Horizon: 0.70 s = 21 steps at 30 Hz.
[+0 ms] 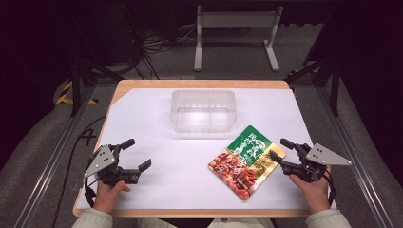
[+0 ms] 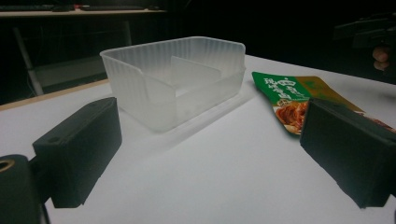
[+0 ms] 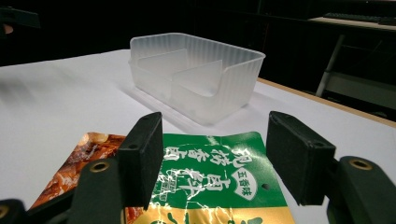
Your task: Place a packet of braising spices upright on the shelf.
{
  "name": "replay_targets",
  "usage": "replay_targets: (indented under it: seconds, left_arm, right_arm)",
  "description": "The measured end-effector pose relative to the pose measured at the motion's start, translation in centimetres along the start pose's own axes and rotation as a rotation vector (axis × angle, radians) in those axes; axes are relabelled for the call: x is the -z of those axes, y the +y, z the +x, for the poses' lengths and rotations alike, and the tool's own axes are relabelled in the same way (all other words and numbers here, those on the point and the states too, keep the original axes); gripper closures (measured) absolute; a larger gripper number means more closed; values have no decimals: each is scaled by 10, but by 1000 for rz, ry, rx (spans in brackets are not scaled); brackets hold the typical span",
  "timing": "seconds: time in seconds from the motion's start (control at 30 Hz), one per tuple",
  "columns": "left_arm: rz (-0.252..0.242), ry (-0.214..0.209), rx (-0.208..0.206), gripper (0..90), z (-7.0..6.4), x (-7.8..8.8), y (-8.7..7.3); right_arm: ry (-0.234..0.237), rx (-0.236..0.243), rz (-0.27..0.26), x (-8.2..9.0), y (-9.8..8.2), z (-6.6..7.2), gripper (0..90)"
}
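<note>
Table (image 1: 157, 190): white sheet over a wooden top, person seated at the near edge.

Item 1, pouch (image 1: 247, 161): flat foil snack pack, green at the far end, red-brown food print at the near end. It lies on the table at the right front, turned diagonally, near the bin's right corner but apart from it. Its right edge sits just beside the right tool.

Item 2, bin (image 1: 203, 110): translucent ribbed plastic, upright, centre back of the table, split by a low divider into two compartments. Both look empty.

Item 3, right tool (image 1: 284, 153): jaws spread wide, holding nothing, aimed at the pouch. In the right gripper view the green end of the pouch (image 3: 210, 179) lies between and below the two jaws, with the bin (image 3: 198, 74) straight ahead.

Item 4, left tool (image 1: 135, 154): jaws wide, empty, resting at the left front, well apart from the pouch.

Step in hand, as judged: gripping the pouch with the right tool, probably for placing in the bin.

Handling notes: the pouch is thin and lies flat, so a jaw must get under its edge. Tilt the tool low, slide one jaw beneath the near-right edge, then close across the sealed border, not the puffed middle. Foil may skid on the sheet; the left tool could pin the far edge.
</note>
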State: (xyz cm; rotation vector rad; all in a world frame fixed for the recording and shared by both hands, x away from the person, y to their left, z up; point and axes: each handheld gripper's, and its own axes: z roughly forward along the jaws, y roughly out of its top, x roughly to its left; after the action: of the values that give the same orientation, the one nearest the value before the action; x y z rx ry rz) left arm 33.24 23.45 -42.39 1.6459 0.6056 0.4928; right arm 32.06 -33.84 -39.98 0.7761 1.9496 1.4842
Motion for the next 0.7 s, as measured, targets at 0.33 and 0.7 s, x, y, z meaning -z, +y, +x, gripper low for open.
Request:
replay_targets:
  seconds: [0.33, 0.7]
  left_arm:
    - [-26, 15, -14, 64, -1, 5, 7]
    - [-18, 18, -1, 65, 0, 4, 5]
  right_arm:
    - [18, -3, 3, -3, -1, 1, 344]
    - [19, -24, 27, -6, 13, -6, 351]
